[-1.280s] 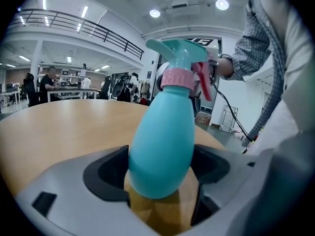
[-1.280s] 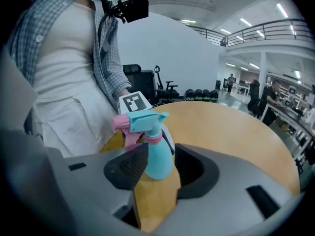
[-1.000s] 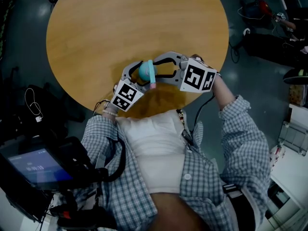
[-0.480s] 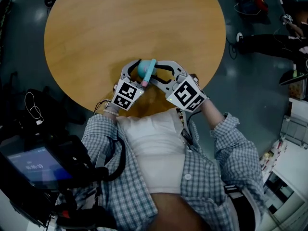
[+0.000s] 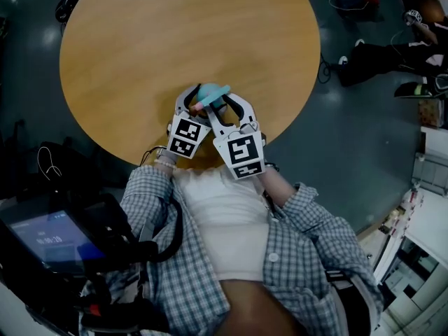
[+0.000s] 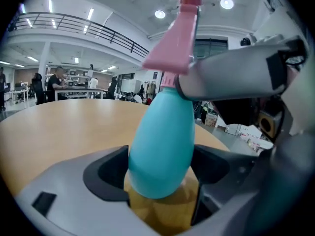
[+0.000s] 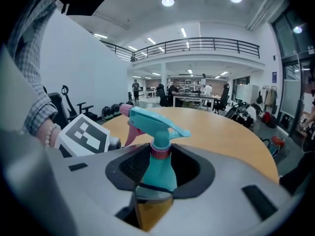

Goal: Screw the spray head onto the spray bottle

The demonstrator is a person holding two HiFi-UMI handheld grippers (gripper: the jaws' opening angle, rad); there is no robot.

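Apparently plain: spray bottle (image 6: 160, 146), spray head (image 7: 152, 123)

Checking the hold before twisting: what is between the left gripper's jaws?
The spray bottle: its teal body fills the gap, pinched by the left gripper, as the left gripper view shows.

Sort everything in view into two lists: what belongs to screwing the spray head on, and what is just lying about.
Belongs to the job: spray bottle, spray head, left gripper round the bottle's body, right gripper at its neck.

Just about: wooden table, lit screen, office chairs behind.
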